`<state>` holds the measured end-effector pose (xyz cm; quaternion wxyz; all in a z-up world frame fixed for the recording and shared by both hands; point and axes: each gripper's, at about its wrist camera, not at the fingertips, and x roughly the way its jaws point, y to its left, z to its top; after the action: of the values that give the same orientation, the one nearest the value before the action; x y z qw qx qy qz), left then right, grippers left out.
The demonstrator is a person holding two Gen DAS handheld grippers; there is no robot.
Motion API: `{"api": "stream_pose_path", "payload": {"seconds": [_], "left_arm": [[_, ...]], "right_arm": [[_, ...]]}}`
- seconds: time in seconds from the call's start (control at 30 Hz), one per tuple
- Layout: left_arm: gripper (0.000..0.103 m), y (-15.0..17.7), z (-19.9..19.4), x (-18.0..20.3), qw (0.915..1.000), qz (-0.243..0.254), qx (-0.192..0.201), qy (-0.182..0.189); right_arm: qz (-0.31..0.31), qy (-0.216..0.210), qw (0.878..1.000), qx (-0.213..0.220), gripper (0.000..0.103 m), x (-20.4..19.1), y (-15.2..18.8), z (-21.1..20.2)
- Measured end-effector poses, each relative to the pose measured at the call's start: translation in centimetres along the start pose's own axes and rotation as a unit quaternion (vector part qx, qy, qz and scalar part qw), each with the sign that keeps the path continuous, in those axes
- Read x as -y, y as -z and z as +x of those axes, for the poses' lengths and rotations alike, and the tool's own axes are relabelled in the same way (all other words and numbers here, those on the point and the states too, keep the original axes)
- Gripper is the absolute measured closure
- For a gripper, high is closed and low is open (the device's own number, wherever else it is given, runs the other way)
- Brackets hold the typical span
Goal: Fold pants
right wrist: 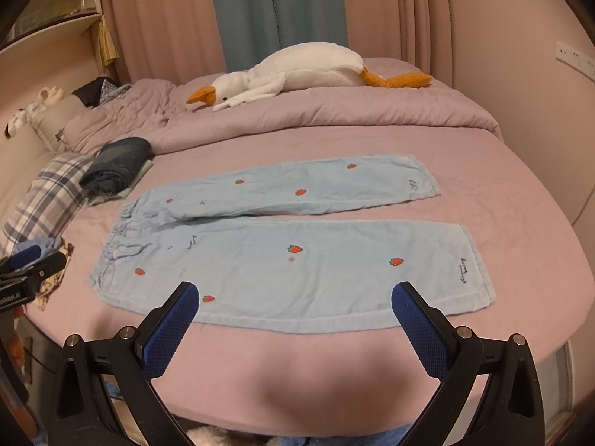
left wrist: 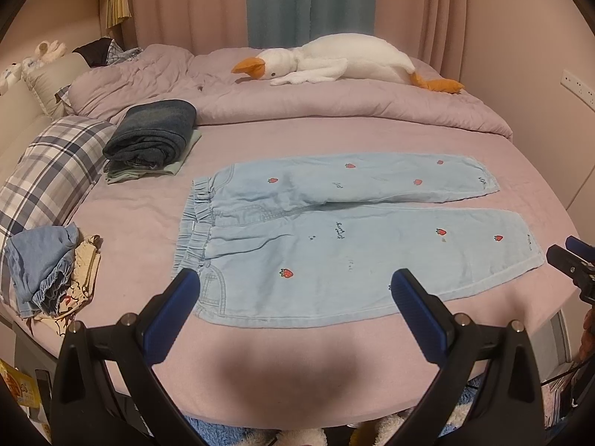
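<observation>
getting ready to fold the strawberry pants

lying flat on the pink bed (left wrist: 111, 223), the light blue pants (left wrist: 334, 245) are spread out with the waistband on the left and the two legs going off to the right. one leg is near and one is far, with a thin gap between them. nothing is folded yet, so this looks like the very start.

the left gripper (left wrist: 293, 290) is hanging over the near edge by the waistband, its claws wide apart and holding nothing. the right gripper (right wrist: 295, 303) is hanging over the near leg, closer to the cuff, claws wide apart too.

i think the next move is pinching the near edge in two spots, then lifting it over onto the far leg so the legs are stacking. the cloth looks soft and floppy, so both sides need to be going together.

a folded dark pile (left wrist: 152, 137) is sitting far left, and a toy goose (left wrist: 334, 59) is lying at the far side.
</observation>
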<state>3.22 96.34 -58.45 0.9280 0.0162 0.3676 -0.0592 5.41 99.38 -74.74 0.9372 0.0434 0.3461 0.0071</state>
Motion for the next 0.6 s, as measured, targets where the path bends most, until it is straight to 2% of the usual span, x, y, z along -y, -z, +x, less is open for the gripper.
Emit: {"api": "stream_pose_path", "payload": {"seconds": [0.07,0.2,0.37,0.4,0.43,0.53,0.57,0.6], "left_arm": [[0.0,1.3,1.3,-3.0,1.0,0.001,0.0,0.0],[0.0,1.9,2.2,-5.0,1.0,0.001,0.001,0.001],[0.0,1.7,2.2,-5.0,1.0,0.003,0.001,0.002],[0.0,2.6,2.6,-6.9,1.0,0.003,0.001,0.003],[0.0,1.6,2.1,-5.0,1.0,0.003,0.001,0.002],[0.0,2.0,4.0,-8.1,1.0,0.004,0.001,0.002],[0.0,1.9,3.9,-8.0,1.0,0.004,0.001,0.003],[0.0,2.8,4.3,-9.8,1.0,0.004,0.001,0.003]], "right_arm": [[-0.001,0.001,1.0,0.002,0.0,0.0,0.0,0.0],[-0.001,0.002,1.0,0.002,0.0,0.0,0.0,0.0],[0.002,0.0,1.0,0.003,0.0,0.1,0.1,0.1],[0.002,0.0,1.0,0.002,0.0,0.1,0.1,0.1],[0.002,0.0,1.0,0.002,0.0,0.1,0.1,0.1],[0.001,0.001,1.0,0.003,0.0,0.1,0.1,0.1],[0.002,0.0,1.0,0.003,0.0,0.2,0.1,0.1],[0.003,-0.001,1.0,0.003,0.0,0.1,0.1,0.1]]}}
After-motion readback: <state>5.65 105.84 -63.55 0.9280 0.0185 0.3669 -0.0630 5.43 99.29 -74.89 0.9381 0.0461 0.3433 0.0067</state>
